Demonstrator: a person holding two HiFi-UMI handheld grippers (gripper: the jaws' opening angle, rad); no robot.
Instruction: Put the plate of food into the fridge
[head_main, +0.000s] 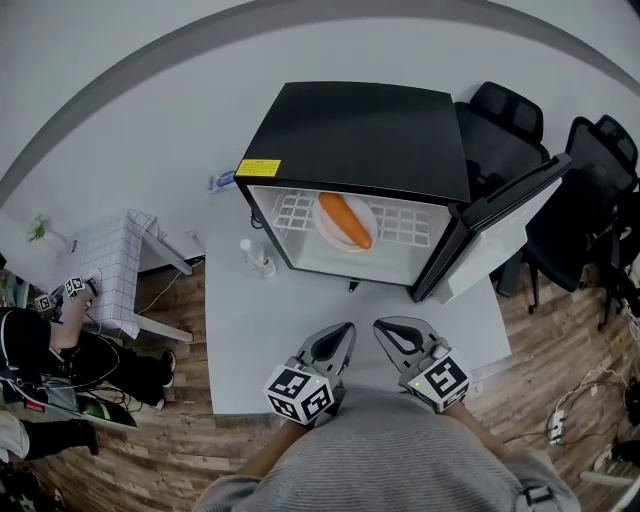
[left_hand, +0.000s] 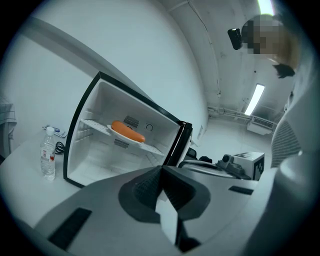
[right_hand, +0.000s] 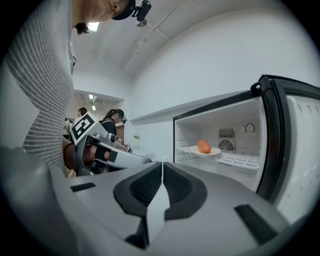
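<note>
A white plate (head_main: 332, 232) with an orange sausage-like food (head_main: 345, 220) rests on the wire shelf inside the small black fridge (head_main: 370, 125), whose door (head_main: 505, 225) stands open to the right. The same plate (left_hand: 120, 133) shows in the left gripper view, and the plate (right_hand: 206, 151) with the food (right_hand: 203, 146) in the right gripper view. Both grippers hover close to my body over the near table edge, well short of the fridge. My left gripper (head_main: 347, 332) is shut and holds nothing. My right gripper (head_main: 383, 330) is also shut and empty.
The fridge stands on a white table (head_main: 260, 350). A clear water bottle (head_main: 256, 257) stands left of the fridge. Black office chairs (head_main: 595, 180) are at the right. A person (head_main: 60, 340) sits at lower left beside a small tiled stand (head_main: 118, 262).
</note>
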